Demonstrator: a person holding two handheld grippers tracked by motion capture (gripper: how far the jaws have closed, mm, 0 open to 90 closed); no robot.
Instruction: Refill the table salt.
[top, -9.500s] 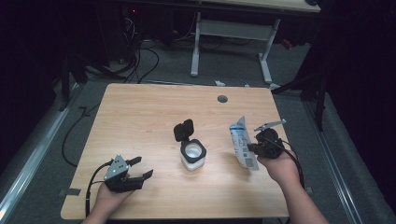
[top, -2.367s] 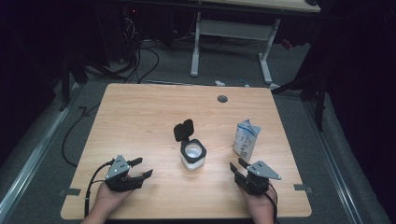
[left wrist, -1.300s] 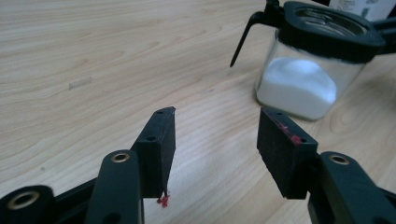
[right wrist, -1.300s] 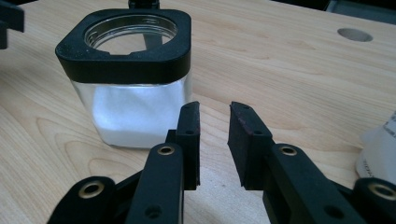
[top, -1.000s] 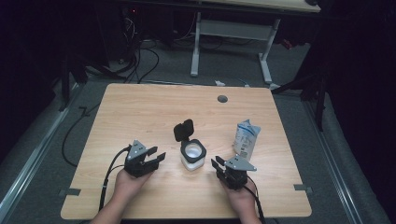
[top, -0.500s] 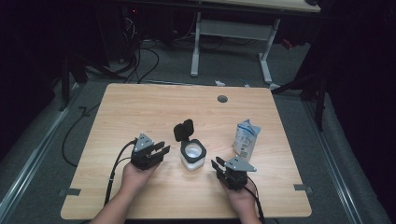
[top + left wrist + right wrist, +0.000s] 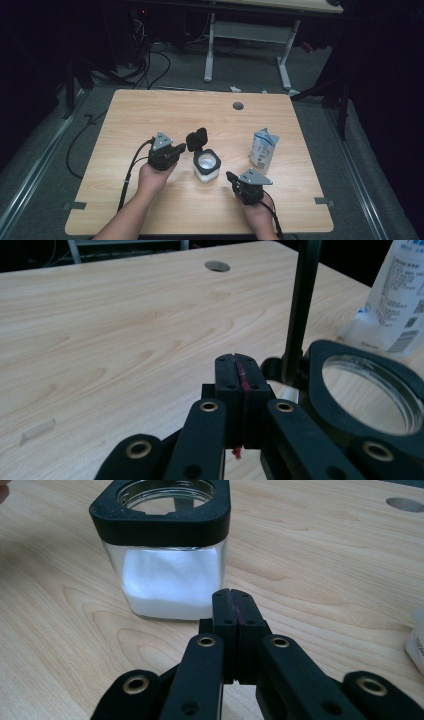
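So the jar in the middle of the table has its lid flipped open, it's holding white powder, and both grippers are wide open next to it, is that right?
Not quite: both grippers are shut, with nothing between the jaws, as each gripper view shows. The left gripper and right gripper sit beside the jar, whose lid is flipped open over white powder.

A wooden table (image 7: pixel 150 115) with a round hole (image 7: pixel 238 106) bears a jar (image 7: pixel 206 166) between the left gripper (image 7: pixel 176 149) and right gripper (image 7: pixel 231 177), a pouch (image 7: pixel 263 148) just beyond the right one
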